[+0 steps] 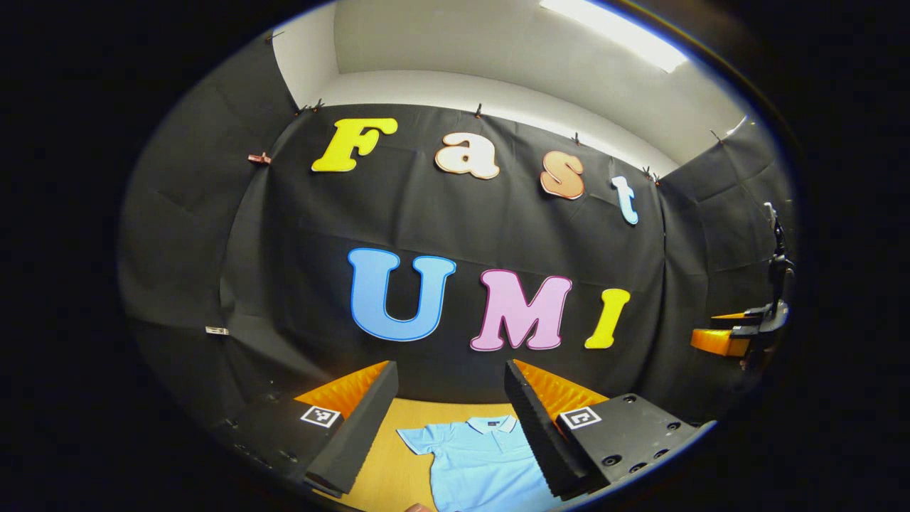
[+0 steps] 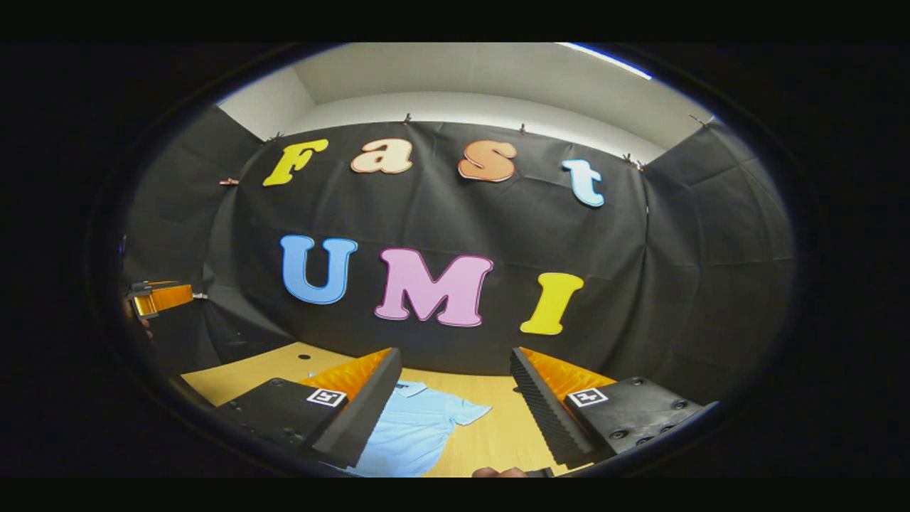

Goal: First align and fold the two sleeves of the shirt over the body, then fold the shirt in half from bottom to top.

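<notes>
1. The left gripper [image 1: 449,419] is held above the pale wooden worktop [image 1: 398,469], its jaws spread wide apart with nothing between them but open air.
2. In the left gripper view, the light blue short-sleeved polo shirt [image 1: 483,462] lies flat on the worktop at about 6 o'clock, seen through the gap between the jaws.
3. The shirt's white-edged collar [image 1: 492,424] points toward 12 o'clock, at the black cloth wall [image 1: 455,213]; one sleeve spreads toward 9 o'clock, and the other side is hidden behind the finger on the 3 o'clock side.
4. The right gripper [image 2: 455,405] is also raised above the worktop [image 2: 498,427], its jaws standing wide open and gripping nothing.
5. In the right gripper view, the shirt [image 2: 416,430] sits at about 7 o'clock, partly covered by the finger on the 9 o'clock side, with one sleeve reaching toward 3 o'clock onto bare wood.
6. Neither gripper touches the shirt; both sleeves that can be seen lie spread outward, not folded over the body.
7. In the left gripper view, the other gripper shows far out at 3 o'clock [image 1: 739,334]; in the right gripper view, the other gripper shows far out at 9 o'clock [image 2: 156,299]. Their jaw state is too small to tell from there.
8. A small part of a hand [image 2: 498,472] shows at the 6 o'clock edge of the right gripper view.
</notes>
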{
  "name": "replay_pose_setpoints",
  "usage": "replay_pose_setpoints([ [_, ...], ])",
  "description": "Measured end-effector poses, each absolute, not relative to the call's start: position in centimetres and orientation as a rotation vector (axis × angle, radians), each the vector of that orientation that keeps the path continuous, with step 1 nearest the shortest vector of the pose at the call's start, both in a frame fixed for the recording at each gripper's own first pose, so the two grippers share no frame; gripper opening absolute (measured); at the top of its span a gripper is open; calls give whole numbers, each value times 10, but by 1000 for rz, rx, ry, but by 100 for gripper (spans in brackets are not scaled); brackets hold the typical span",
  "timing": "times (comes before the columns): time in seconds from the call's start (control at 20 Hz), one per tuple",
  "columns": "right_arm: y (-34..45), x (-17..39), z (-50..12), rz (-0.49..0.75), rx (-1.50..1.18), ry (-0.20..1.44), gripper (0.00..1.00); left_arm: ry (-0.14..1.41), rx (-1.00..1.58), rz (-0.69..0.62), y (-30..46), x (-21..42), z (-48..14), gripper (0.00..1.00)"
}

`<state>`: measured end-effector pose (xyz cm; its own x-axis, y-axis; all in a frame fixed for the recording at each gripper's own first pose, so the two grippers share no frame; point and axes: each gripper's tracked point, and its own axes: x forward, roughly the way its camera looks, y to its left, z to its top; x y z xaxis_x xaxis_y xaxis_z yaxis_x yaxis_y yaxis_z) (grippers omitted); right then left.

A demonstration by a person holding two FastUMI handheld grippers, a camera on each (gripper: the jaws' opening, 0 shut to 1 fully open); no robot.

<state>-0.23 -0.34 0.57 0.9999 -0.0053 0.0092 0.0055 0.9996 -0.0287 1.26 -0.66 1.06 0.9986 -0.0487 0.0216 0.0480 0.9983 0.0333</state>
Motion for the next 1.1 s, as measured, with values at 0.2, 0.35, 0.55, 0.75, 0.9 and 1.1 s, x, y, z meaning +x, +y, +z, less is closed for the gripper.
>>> replay_pose_setpoints([
  [0.2, 1, 0, 4, 4, -16, -3, 97, -26, 59, -37, 0, 10, 15, 96],
  [0.35, 8, 6, 5, 17, -23, -4, 95, -25, 48, -26, 8, 6, 17, 96],
  [0.55, 2, 23, 7, 11, -55, -4, 97, -19, 36, -1, 27, 6, 12, 96],
  [0.75, -13, 60, 22, -3, -133, -8, 96, -8, 9, 16, 39, 16, 5, 96],
  [0.9, -25, 103, 7, -7, -104, 52, 96, -2, -2, 36, 42, 33, 0, 96],
  [1.1, -36, 174, -52, 13, 31, 180, 96, 26, -14, 69, 38, 64, -15, 96],
])
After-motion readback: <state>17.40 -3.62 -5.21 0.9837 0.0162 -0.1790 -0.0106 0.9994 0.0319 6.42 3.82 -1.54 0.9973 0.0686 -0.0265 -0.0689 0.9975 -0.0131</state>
